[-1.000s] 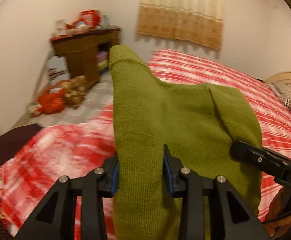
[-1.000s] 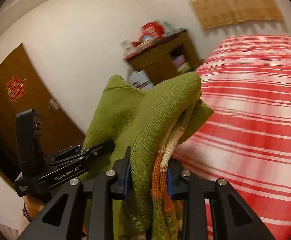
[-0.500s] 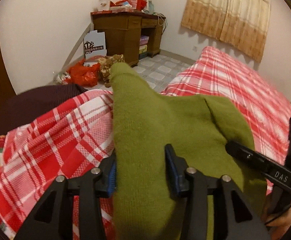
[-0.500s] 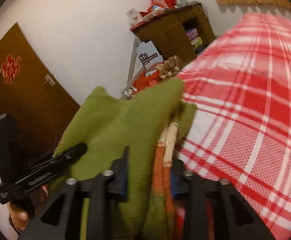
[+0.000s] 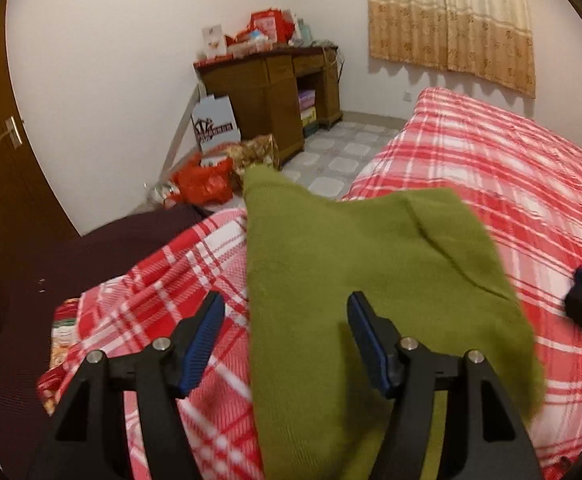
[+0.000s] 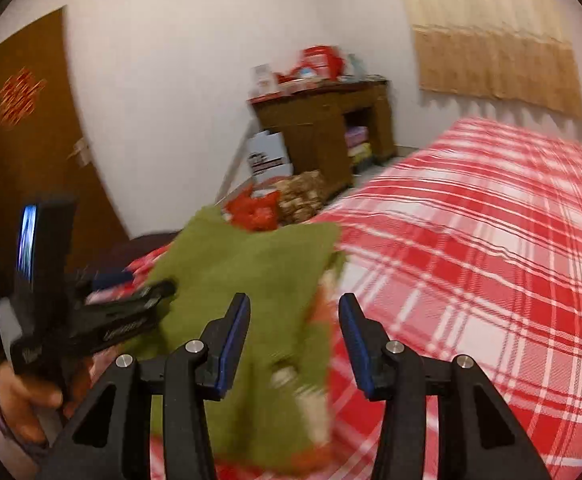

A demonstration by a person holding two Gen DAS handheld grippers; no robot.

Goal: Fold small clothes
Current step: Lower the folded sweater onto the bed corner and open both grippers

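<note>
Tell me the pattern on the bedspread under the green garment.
Red and white plaid bedspread, clearest in the left wrist view.

The right gripper (image 6: 293, 340) stands parted over a green knit garment (image 6: 251, 280) on the plaid bedspread (image 6: 471, 260).

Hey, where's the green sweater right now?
The green sweater lies on the red plaid bedspread near the bed's foot, in both wrist views; it sits between the opening left claw and beside the right claw.
</note>
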